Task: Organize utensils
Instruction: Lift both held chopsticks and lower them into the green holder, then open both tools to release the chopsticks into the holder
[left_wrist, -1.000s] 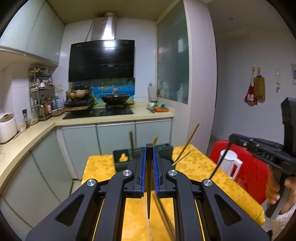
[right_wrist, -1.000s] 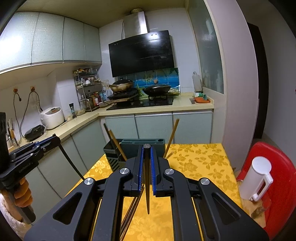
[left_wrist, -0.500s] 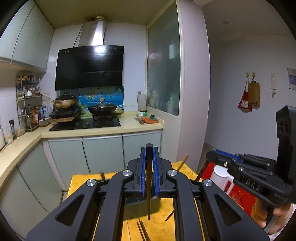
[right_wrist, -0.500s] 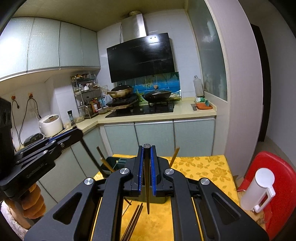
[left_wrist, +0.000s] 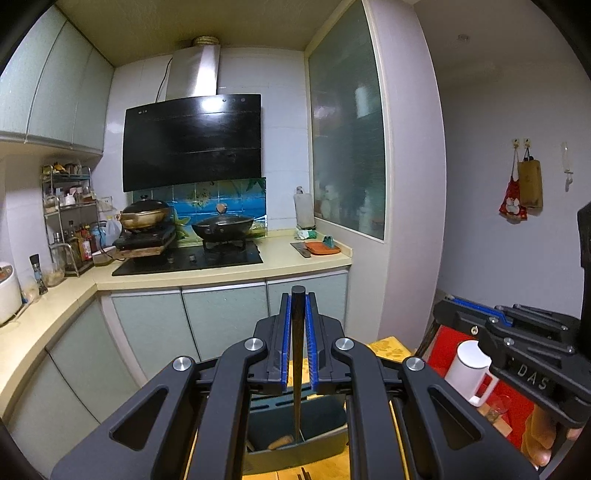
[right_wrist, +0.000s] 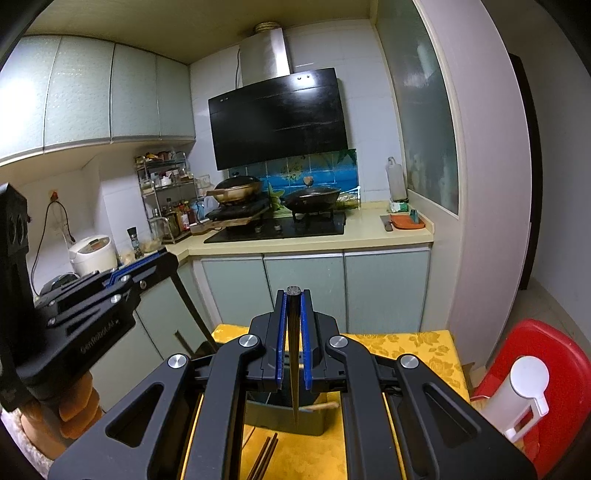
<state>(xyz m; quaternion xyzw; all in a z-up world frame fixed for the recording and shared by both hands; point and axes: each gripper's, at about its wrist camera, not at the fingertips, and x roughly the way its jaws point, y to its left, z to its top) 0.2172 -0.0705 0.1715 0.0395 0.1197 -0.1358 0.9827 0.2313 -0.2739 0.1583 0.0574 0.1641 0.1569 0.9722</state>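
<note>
Chopsticks, one pinched upright in each: left gripper (left_wrist: 297, 345) has its dark stick (left_wrist: 296, 373) tip over the grey holder (left_wrist: 295, 432); lower straight, right gripper (right_wrist: 293, 341) follows with its stick (right_wrist: 294, 365).

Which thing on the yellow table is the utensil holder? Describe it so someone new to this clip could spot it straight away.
Start at the table with the yellow floral cloth in front of the kitchen cabinets. On it, just beyond the right gripper, stands the dark grey utensil holder, an open-topped box. Unlike the loose brown chopsticks lying flat on the cloth nearby, it stands upright.
</note>
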